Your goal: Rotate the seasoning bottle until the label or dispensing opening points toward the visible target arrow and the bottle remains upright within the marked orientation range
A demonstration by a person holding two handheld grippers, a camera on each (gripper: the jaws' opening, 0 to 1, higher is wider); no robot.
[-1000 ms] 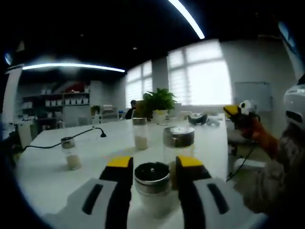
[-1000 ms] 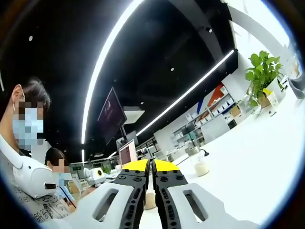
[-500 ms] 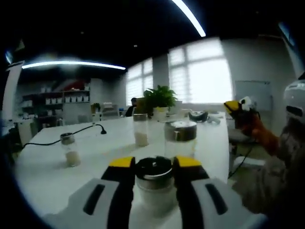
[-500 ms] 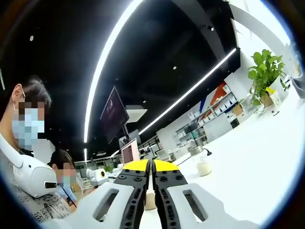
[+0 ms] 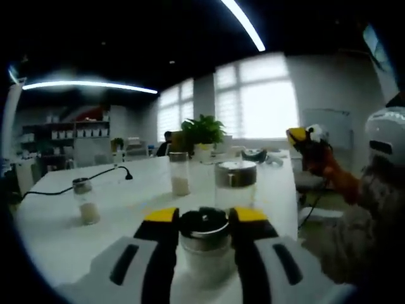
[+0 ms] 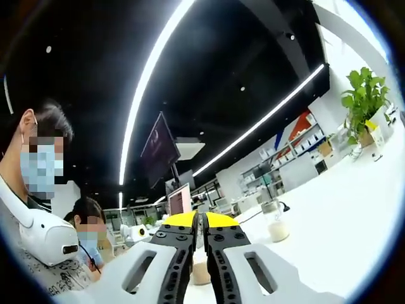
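In the left gripper view a seasoning bottle (image 5: 204, 244) with a metal cap and pale contents stands upright on the white table (image 5: 126, 209). My left gripper (image 5: 204, 216) is shut on it, the yellow-tipped jaws pressed against the cap on both sides. A second, taller bottle (image 5: 235, 183) stands just behind it. My right gripper (image 5: 302, 140) shows at the right of that view, held up off the table in a person's hand. In the right gripper view the right gripper (image 6: 200, 221) is shut with nothing between its jaws, tilted up toward the ceiling.
Two more bottles (image 5: 180, 175) (image 5: 84, 202) stand farther back on the table, with a black cable (image 5: 76, 180) and a potted plant (image 5: 201, 134). The right gripper view shows another bottle (image 6: 274, 221), the plant (image 6: 367, 101), and people at the left (image 6: 38, 190).
The left jaws closed from a small gap onto the bottle's cap. The left view drifted slightly left. The right gripper view tilted a little, still shut.
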